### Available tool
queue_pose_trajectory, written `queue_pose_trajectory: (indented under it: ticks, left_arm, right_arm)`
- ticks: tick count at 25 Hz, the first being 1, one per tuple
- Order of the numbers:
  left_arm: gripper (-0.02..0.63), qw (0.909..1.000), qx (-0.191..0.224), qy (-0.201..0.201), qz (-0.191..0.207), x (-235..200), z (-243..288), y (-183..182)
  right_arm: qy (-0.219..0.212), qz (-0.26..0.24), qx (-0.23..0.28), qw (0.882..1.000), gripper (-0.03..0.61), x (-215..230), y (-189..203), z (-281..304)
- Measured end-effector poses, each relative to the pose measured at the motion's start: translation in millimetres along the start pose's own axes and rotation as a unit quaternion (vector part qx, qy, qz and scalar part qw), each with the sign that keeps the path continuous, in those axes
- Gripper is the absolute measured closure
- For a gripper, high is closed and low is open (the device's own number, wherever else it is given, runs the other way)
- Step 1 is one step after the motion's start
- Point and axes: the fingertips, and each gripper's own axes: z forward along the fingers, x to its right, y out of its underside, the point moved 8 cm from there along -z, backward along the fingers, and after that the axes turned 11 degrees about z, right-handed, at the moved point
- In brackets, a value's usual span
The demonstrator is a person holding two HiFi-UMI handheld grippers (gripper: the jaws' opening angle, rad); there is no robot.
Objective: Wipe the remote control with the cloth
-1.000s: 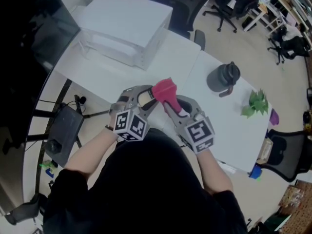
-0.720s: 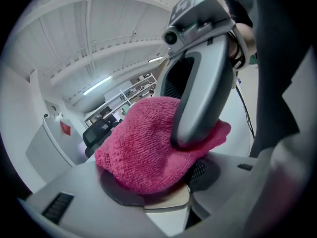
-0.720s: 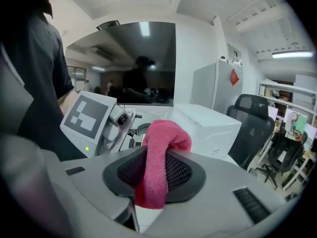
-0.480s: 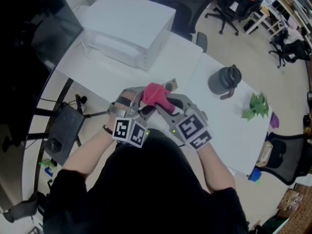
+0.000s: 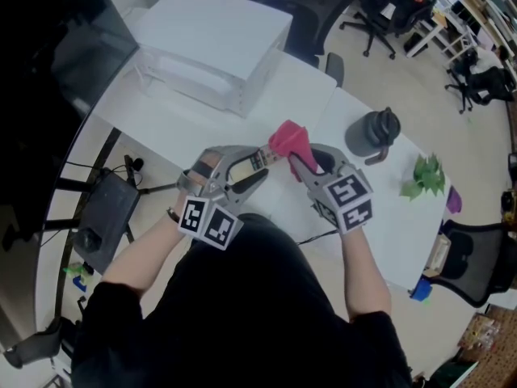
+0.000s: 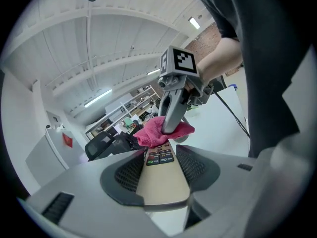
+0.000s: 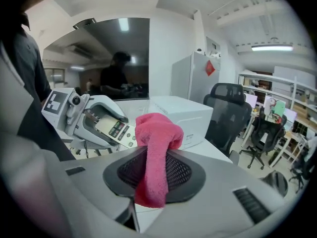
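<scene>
My left gripper (image 5: 257,168) is shut on the beige remote control (image 5: 253,162), held above the white table (image 5: 170,124). In the left gripper view the remote (image 6: 161,170) lies between the two pads with its dark buttons facing up. The pink cloth (image 5: 289,140) is clamped in my right gripper (image 5: 300,162) and rests on the remote's far end. From the right gripper view the cloth (image 7: 154,152) hangs bunched between the jaws, and the remote (image 7: 115,127) shows beside it in the left gripper (image 7: 94,120). The cloth (image 6: 159,131) covers the remote's tip.
A white box-shaped machine (image 5: 212,45) stands at the table's back. A dark jug (image 5: 371,135) and a small green plant (image 5: 426,173) sit on the right part of the table. Office chairs (image 5: 381,10) stand beyond it.
The cloth and the right gripper slid back toward the remote's near end half a second ago, then out to its far tip. The left gripper kept the remote nearly still.
</scene>
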Motion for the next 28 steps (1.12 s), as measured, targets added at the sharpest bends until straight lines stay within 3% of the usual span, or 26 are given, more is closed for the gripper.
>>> queue_pose_trajectory:
  ticks: [3, 5, 7, 8, 9, 10, 11, 14, 17, 18, 19, 20, 21, 23, 25, 28]
  left_arm:
    - [0.405, 0.9994, 0.010, 0.001, -0.033, -2.7, -1.6, 1.4]
    - [0.405, 0.9953, 0.025, 0.002, -0.094, -8.5, -1.8, 5.7]
    - [0.405, 0.9783, 0.054, -0.001, -0.200, -19.3, -1.5, 12.9]
    - [0.405, 0.9604, 0.070, -0.001, -0.270, -25.6, -2.0, 17.3]
    - [0.405, 0.9353, 0.085, 0.001, -0.343, -31.4, -2.8, 22.6]
    - [0.405, 0.9038, 0.104, 0.006, -0.415, -36.0, -3.2, 29.1]
    - [0.405, 0.8666, 0.128, 0.010, -0.482, -39.5, -2.7, 36.7]
    - [0.405, 0.7328, 0.204, 0.015, -0.649, -46.0, 0.0, 56.7]
    - [0.405, 0.5967, 0.272, 0.022, -0.754, -49.9, 1.8, 62.2]
    - [0.405, 0.5579, 0.297, 0.029, -0.775, -50.2, 3.3, 61.5]
    - [0.405, 0.5269, 0.317, 0.038, -0.788, -49.9, 4.9, 60.6]
    - [0.405, 0.5040, 0.334, 0.046, -0.795, -49.2, 6.1, 59.8]
    - [0.405, 0.4883, 0.346, 0.055, -0.799, -48.3, 7.0, 58.8]
    - [0.405, 0.4713, 0.360, 0.073, -0.802, -45.8, 7.9, 56.4]
    - [0.405, 0.4683, 0.362, 0.091, -0.801, -42.9, 7.6, 53.7]
    - [0.405, 0.4754, 0.364, 0.122, -0.792, -40.2, 5.5, 49.2]
  right_arm:
    - [0.012, 0.020, 0.014, 1.000, 0.480, 14.6, 0.6, -6.6]
    - [0.009, 0.042, 0.045, 0.998, 0.480, 18.7, -3.5, -14.4]
    - [-0.005, 0.068, 0.106, 0.992, 0.480, 19.3, -8.8, -25.5]
    - [-0.018, 0.082, 0.143, 0.986, 0.480, 18.5, -10.5, -31.3]
    - [-0.031, 0.095, 0.180, 0.979, 0.480, 17.0, -11.4, -36.4]
    - [-0.042, 0.105, 0.213, 0.971, 0.480, 14.4, -12.0, -40.6]
    - [-0.049, 0.114, 0.240, 0.963, 0.480, 10.3, -12.5, -43.5]
    - [-0.075, 0.113, 0.272, 0.953, 0.480, -11.1, -9.1, -41.1]
    - [-0.113, 0.083, 0.247, 0.959, 0.480, -39.8, -1.1, -24.3]
    - [-0.125, 0.074, 0.232, 0.962, 0.480, -48.5, 1.1, -17.6]
    - [-0.135, 0.064, 0.217, 0.965, 0.480, -56.1, 3.1, -11.2]
    - [-0.142, 0.055, 0.205, 0.967, 0.480, -62.2, 4.9, -5.5]
    - [-0.148, 0.048, 0.195, 0.968, 0.480, -66.9, 5.9, -0.9]
    - [-0.154, 0.039, 0.192, 0.968, 0.480, -71.9, 5.1, 3.5]
    - [-0.150, 0.037, 0.206, 0.966, 0.480, -69.9, 2.0, 1.8]
    - [-0.131, 0.043, 0.224, 0.965, 0.480, -57.3, -4.8, -6.1]
